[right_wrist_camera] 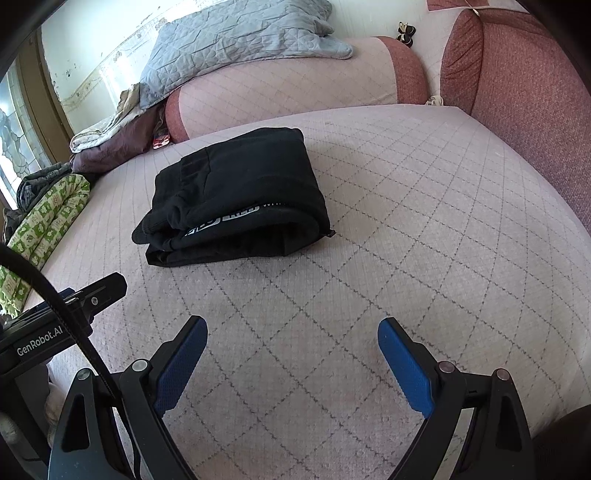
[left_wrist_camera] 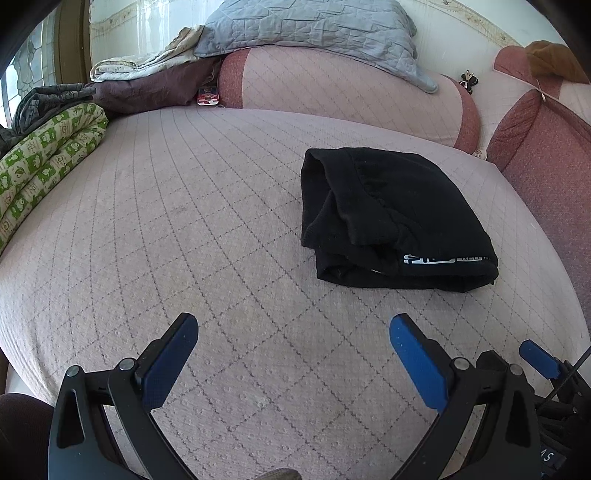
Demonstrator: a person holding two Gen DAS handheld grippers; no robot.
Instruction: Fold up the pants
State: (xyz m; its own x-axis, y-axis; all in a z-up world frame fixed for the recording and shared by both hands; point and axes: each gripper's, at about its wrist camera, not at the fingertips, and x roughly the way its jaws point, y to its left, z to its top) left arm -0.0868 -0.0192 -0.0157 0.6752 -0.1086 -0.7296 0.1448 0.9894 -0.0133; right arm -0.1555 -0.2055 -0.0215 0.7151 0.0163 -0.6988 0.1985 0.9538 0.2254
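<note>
The black pants [left_wrist_camera: 391,214] lie folded into a compact stack on the pink quilted bed [left_wrist_camera: 184,221], white lettering showing on one edge. In the right wrist view the pants [right_wrist_camera: 236,192] sit left of centre on the bed [right_wrist_camera: 406,221]. My left gripper [left_wrist_camera: 293,332] is open and empty, held over the bed short of the pants. My right gripper [right_wrist_camera: 291,336] is open and empty, also short of the pants. The right gripper's blue finger [left_wrist_camera: 537,358] shows at the left view's right edge; the left gripper's body [right_wrist_camera: 62,314] shows at the right view's left edge.
A green patterned quilt [left_wrist_camera: 44,162] lies rolled along the bed's left side. Dark clothes and bedding [left_wrist_camera: 147,85] are piled at the far left. A grey quilted pillow [left_wrist_camera: 314,29] rests on a pink bolster [left_wrist_camera: 351,92]. Red cushions [right_wrist_camera: 517,92] line the right side.
</note>
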